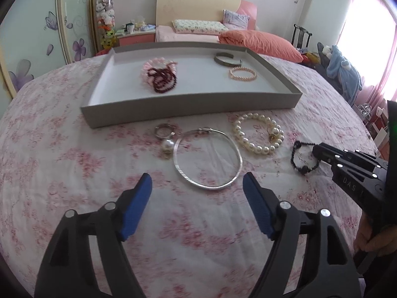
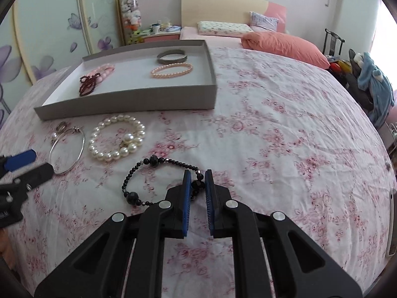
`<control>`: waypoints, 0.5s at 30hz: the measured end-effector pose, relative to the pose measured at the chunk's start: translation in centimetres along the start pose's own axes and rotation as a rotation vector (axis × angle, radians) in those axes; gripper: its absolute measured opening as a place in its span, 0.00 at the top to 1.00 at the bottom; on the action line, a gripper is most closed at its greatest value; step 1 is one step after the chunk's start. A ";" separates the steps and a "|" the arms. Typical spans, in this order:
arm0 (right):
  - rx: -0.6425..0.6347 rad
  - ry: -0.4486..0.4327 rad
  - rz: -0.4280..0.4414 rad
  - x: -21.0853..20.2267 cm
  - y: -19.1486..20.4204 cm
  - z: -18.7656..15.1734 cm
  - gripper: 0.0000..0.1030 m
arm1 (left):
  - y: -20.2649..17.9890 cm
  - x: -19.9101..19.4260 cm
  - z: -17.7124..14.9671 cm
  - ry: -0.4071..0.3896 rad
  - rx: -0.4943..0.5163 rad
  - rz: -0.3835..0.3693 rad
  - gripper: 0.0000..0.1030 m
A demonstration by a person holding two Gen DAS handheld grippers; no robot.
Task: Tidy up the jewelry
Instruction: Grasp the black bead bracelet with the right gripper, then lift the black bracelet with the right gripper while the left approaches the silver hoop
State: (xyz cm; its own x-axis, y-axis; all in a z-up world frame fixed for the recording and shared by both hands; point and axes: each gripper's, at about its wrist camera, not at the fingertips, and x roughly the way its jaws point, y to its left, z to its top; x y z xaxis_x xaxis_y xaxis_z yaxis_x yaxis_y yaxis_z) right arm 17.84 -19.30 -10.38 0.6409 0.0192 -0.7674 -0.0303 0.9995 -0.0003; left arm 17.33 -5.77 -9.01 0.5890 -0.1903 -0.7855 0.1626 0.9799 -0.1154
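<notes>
Right now my right gripper (image 2: 197,181) has its jaws squeezed onto the black bead bracelet (image 2: 158,164), low in the middle of the right wrist view. One side of the bracelet sits between the blue pads (image 2: 186,198); the rest lies on the flowery bed cover (image 2: 273,149).

My left gripper (image 1: 197,182) has its jaws wide apart with nothing in them. It hangs over the bed cover at the bottom of the left wrist view, just below the silver bangle (image 1: 208,157).

Just right of the bangle lies the white pearl bracelet (image 1: 258,132). Left of it sits a small pearl piece (image 1: 165,136).

Higher up, the grey tray (image 1: 173,105) holds a dark red bead string (image 1: 162,78) on pink beads (image 1: 155,64), a metal cuff (image 1: 227,59) and a peach pearl bracelet (image 1: 242,74).
</notes>
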 end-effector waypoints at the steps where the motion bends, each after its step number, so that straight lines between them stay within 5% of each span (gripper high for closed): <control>1: 0.003 0.000 0.001 0.0 -0.1 0.0 0.88 | -0.3 0.3 0.1 0.006 0.002 0.006 0.26; 15: 0.031 0.002 0.039 0.1 -0.6 0.1 0.88 | -2.4 3.5 2.1 0.023 -0.006 0.147 0.25</control>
State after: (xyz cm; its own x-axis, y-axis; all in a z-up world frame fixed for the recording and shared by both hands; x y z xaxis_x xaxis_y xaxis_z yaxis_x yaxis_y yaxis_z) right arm 17.98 -19.93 -10.41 0.6384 0.0577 -0.7676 -0.0310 0.9983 0.0493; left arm 20.65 -8.89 -10.21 0.5874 -0.0432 -0.8081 0.0708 0.9975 -0.0018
